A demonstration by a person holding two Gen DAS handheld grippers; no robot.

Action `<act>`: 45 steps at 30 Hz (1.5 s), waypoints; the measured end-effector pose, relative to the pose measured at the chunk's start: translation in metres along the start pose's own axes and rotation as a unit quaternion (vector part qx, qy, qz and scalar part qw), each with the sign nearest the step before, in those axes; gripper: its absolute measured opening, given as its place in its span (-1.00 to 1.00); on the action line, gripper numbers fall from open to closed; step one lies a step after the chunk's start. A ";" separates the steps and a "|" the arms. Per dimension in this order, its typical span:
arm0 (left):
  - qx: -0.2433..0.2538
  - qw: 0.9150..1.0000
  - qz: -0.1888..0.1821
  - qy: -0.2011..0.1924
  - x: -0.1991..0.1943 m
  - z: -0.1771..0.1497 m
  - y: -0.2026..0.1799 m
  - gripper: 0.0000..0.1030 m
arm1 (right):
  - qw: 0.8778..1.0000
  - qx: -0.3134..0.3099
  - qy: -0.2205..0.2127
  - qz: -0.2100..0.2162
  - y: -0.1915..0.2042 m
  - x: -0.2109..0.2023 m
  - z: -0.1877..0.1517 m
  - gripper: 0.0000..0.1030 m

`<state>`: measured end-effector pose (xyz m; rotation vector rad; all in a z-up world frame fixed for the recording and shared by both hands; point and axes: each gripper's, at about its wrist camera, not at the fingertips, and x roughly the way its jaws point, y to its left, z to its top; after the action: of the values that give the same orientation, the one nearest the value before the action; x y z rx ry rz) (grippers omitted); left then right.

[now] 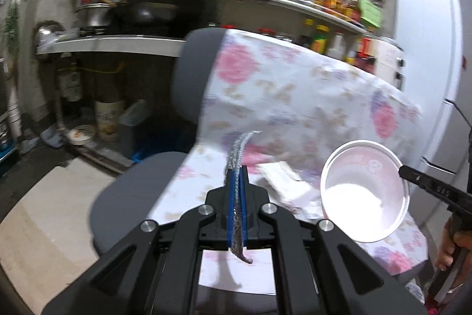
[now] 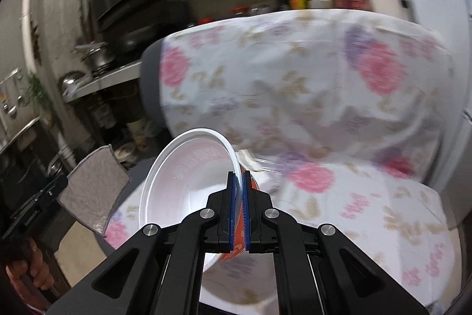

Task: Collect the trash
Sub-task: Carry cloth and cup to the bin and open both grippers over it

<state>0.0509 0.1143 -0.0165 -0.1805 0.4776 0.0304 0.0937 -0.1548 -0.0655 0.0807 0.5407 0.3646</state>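
Left tongs (image 1: 236,185) clamp a grey woven cloth (image 1: 237,155), right tongs (image 2: 239,188) pinch a white plastic bowl's (image 2: 183,167) rim; carry both level to avoid slipping.

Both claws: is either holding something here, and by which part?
Yes. The left claw is shut on the grey cloth, pinched along one edge. The right claw is shut on the white bowl, clamped across its rim and side wall.

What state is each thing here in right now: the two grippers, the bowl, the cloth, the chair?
Left gripper: shut on the grey cloth.
Right gripper: shut on the bowl rim.
Bowl: empty, tilted, held off the chair.
Cloth: hanging limp.
Chair: draped with a floral sheet.
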 end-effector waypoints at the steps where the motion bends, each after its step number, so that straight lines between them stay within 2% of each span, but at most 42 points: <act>1: 0.005 1.000 -0.006 0.000 0.000 -0.002 -0.008 -0.97 | 1.000 0.003 -0.002 -0.008 -0.007 -0.005 -0.003 -0.91; 10: 0.050 0.994 -0.094 0.018 0.002 -0.028 -0.095 -0.97 | 0.996 0.026 -0.006 -0.087 -0.070 -0.065 -0.047 -0.91; 17: 0.077 0.982 -0.173 0.025 -0.004 -0.059 -0.162 -0.97 | 0.985 0.046 -0.014 -0.165 -0.114 -0.117 -0.083 -0.91; 25: 0.110 0.960 -0.254 0.045 -0.015 -0.090 -0.222 -0.97 | 0.971 0.091 -0.022 -0.221 -0.157 -0.169 -0.119 -0.91; 28: 0.123 0.950 -0.284 0.049 -0.021 -0.101 -0.242 -0.97 | 0.961 0.110 -0.031 -0.253 -0.171 -0.192 -0.135 -0.91; 30: 0.133 0.939 -0.313 0.052 -0.025 -0.109 -0.258 -0.97 | 0.952 0.117 -0.034 -0.282 -0.181 -0.206 -0.145 -0.91; 37: 0.163 0.898 -0.400 0.087 -0.032 -0.145 -0.327 -0.97 | 0.912 0.173 -0.030 -0.371 -0.227 -0.252 -0.192 -0.91; 40: 0.173 0.882 -0.424 0.111 -0.030 -0.162 -0.352 -0.97 | 0.899 0.193 -0.015 -0.392 -0.243 -0.257 -0.212 -0.91; 45: 0.202 0.850 -0.466 0.143 -0.023 -0.191 -0.403 -0.97 | 0.877 0.229 0.008 -0.423 -0.274 -0.264 -0.245 -0.91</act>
<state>-0.0273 -0.3159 -0.1057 0.0147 0.6416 -1.0638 -0.1555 -0.5104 -0.1929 0.2851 0.6172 -0.6301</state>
